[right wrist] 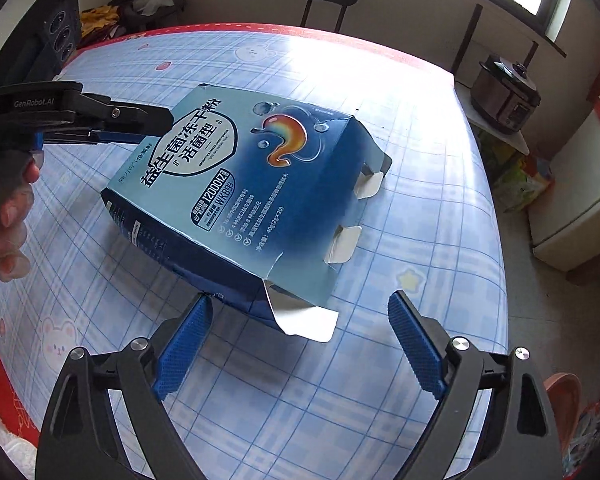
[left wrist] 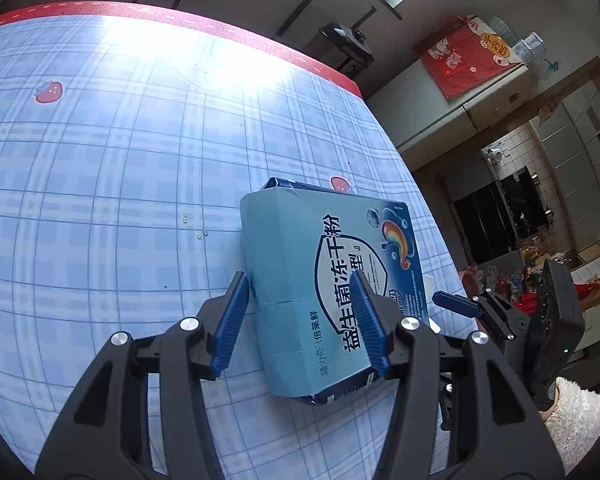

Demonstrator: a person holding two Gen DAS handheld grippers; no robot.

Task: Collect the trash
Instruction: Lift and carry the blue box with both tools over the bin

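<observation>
A blue cardboard box (left wrist: 300,280) with Chinese print and a rainbow stomach picture lies on the blue plaid tablecloth (left wrist: 100,200). My left gripper (left wrist: 300,284) has one finger on each side of the box's near corner; the jaws look closed on it. The right wrist view shows the same box (right wrist: 236,184) with open end flaps, tilted, and the left gripper (right wrist: 140,126) clamping its far left edge. My right gripper (right wrist: 300,300) is open, its fingers wide apart just in front of the box's near flap, not touching it.
The table has a red edge (right wrist: 4,360). A black chair (right wrist: 328,4) stands behind the table. A rice cooker (right wrist: 504,88) sits on a shelf at the right. The right gripper's body (left wrist: 540,320) shows at the right of the left wrist view.
</observation>
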